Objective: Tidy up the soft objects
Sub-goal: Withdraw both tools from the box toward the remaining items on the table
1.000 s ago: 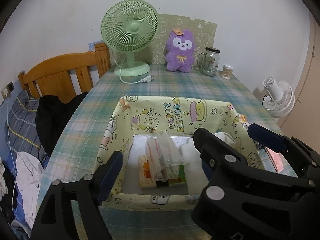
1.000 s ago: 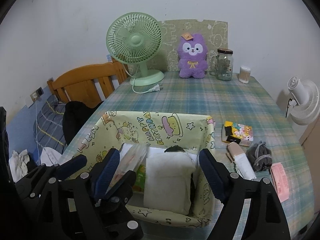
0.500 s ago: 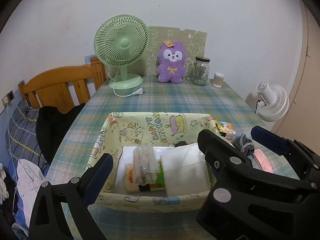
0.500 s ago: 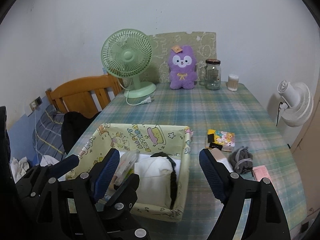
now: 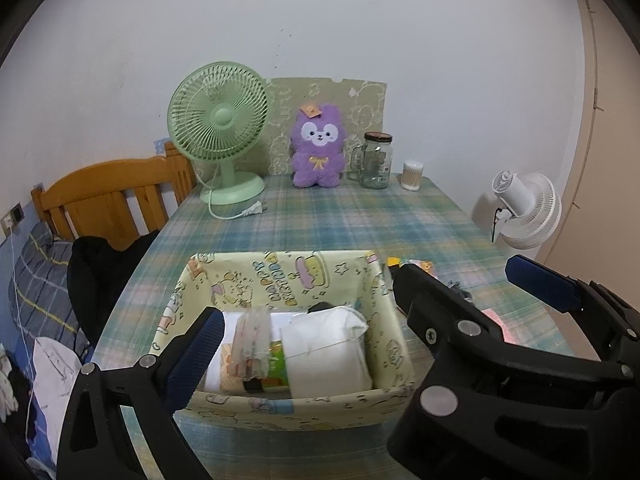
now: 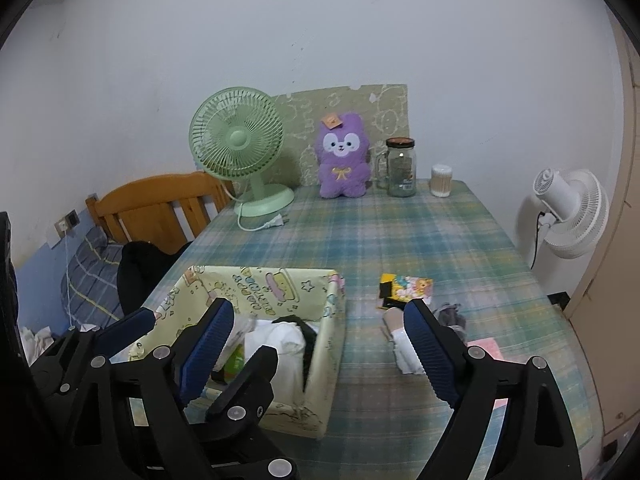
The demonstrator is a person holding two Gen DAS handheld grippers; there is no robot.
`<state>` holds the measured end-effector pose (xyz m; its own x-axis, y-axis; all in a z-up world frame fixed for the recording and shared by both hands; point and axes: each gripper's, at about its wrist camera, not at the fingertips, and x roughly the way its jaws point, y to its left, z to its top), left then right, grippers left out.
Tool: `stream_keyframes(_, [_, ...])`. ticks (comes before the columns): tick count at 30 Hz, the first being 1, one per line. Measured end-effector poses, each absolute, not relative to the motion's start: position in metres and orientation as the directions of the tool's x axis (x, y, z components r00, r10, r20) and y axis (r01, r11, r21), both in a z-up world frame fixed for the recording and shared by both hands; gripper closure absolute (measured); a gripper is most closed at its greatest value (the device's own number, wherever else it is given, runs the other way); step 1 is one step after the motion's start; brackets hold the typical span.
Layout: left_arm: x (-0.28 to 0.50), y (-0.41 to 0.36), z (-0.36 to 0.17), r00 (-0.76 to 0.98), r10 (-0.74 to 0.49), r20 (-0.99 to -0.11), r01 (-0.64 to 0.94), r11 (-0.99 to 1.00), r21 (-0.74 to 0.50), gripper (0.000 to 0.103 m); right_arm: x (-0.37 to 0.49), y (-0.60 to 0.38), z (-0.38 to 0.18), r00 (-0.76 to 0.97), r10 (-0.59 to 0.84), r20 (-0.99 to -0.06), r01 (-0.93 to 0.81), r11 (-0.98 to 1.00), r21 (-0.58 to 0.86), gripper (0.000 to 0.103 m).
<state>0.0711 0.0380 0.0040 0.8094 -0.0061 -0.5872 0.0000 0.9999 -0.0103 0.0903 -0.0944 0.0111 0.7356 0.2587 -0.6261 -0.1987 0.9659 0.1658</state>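
Note:
A yellow cartoon-print box (image 5: pixel 280 276) (image 6: pixel 332 320) sits on the plaid table and holds a white folded cloth (image 5: pixel 328 352) (image 6: pixel 280 336), a lace-trimmed packet (image 5: pixel 252 340) and other soft items. My left gripper (image 5: pixel 360 312) is open and empty, above the box's near side. My right gripper (image 6: pixel 320 344) is open and empty, over the box's right wall. On the table right of the box lie a colourful packet (image 6: pixel 408 286), a rolled white item (image 6: pixel 404 344), a grey cloth (image 6: pixel 450 314) and a pink packet (image 6: pixel 486 350).
At the table's far end stand a green fan (image 6: pixel 240 148), a purple plush (image 6: pixel 344 156), a glass jar (image 6: pixel 400 168) and a cotton-swab tub (image 6: pixel 441 176). A wooden bed frame (image 6: pixel 156 208) with clothes is at left. A white fan (image 6: pixel 572 212) stands at right.
Both grippers have pulled back and up from the box, which now looks smaller and farther. The right view has shifted right, showing more of the loose items beside the box.

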Motion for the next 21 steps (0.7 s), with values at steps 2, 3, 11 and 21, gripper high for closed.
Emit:
stream_keyframes(2, [0.07,0.033,0.007,0.813,-0.01,-0.582,0.006,1.0,-0.009,0.003,0.088,-0.1,0.014,0.741,0.252,-0.623,-0.193,0.968,0.162,0.011])
stream_keyframes(3, [0.07,0.03,0.008,0.814,-0.009,-0.581,0.006,1.0,-0.008,0.003,0.088,-0.102,0.015,0.741,0.25,-0.623,-0.19,0.968,0.162,0.011])
stream_keyframes(11, [0.064,0.01,0.025,0.84,-0.02,-0.542,0.016,1.0,-0.012,0.003,0.079,-0.121,0.036,0.778,0.225,-0.587,-0.173,0.974,0.144,0.009])
stream_keyframes(21, [0.062,-0.019,0.032,0.859,-0.04,-0.51,0.044,0.999,-0.005,0.004,0.074,-0.152,0.045,0.803,0.173,-0.571,-0.126,0.985,0.12,0.004])
